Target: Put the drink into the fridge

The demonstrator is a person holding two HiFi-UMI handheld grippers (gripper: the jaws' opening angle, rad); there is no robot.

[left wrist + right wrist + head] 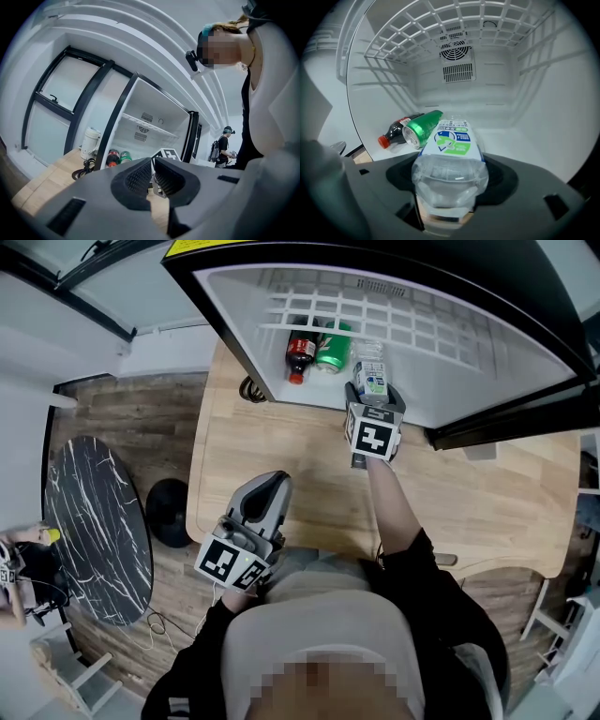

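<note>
The right gripper (373,397) has its jaws clamped on a clear water bottle (451,145), which it holds lengthwise at the mouth of the open mini fridge (450,362), low over the fridge floor. A cola bottle (396,130) and a green can (423,127) lie inside, just to its left. The left gripper (153,176) hangs back over the desk (281,446), its jaws pressed together on nothing. The carry looks nearly complete. Setting the bottle down, letting go and backing out are left.
</note>
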